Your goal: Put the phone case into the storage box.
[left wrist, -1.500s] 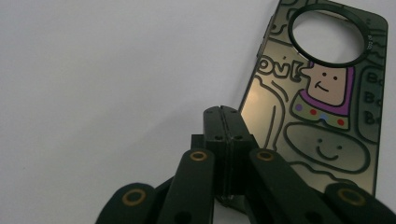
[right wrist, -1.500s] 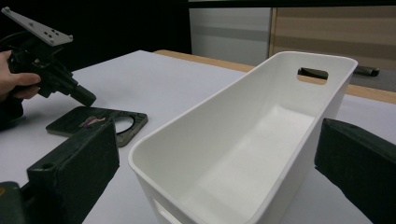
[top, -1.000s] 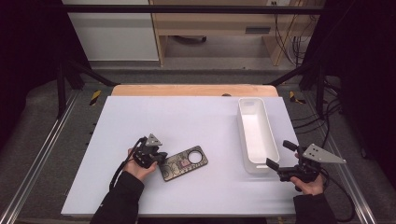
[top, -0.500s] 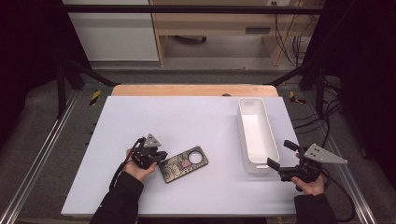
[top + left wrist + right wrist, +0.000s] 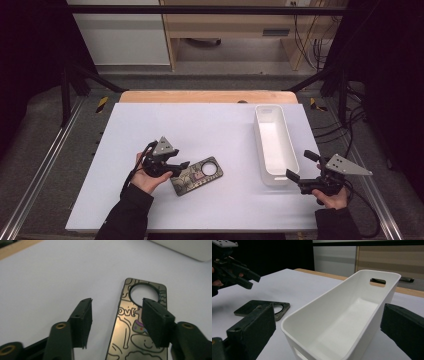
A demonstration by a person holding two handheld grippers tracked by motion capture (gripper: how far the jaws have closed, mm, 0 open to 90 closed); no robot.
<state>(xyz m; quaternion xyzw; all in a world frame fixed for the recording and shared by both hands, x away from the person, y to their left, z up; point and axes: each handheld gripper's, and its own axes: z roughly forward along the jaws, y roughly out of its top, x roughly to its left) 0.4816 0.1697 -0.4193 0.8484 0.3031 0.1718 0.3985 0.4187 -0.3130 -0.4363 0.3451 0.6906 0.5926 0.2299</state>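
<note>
Beneath the left gripper point(image 5: 115, 322), its fingers point(image 5: 81, 322) spread apart, lies the door hanger point(image 5: 136, 340), untouched.

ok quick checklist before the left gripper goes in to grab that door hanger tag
1. Left gripper open: ok, jaws stand wide apart.
2. Door hanger tag lying flat on the white table: ok.
3. Jaws straddling the tag: not ok, one jaw is over the tag and the other over bare table beside its edge.
4. Jaws touching the tag: cannot tell.
5. White bin empty and upright: ok.
6. Right gripper open, at the bin's near end, away from the tag: ok.
</note>
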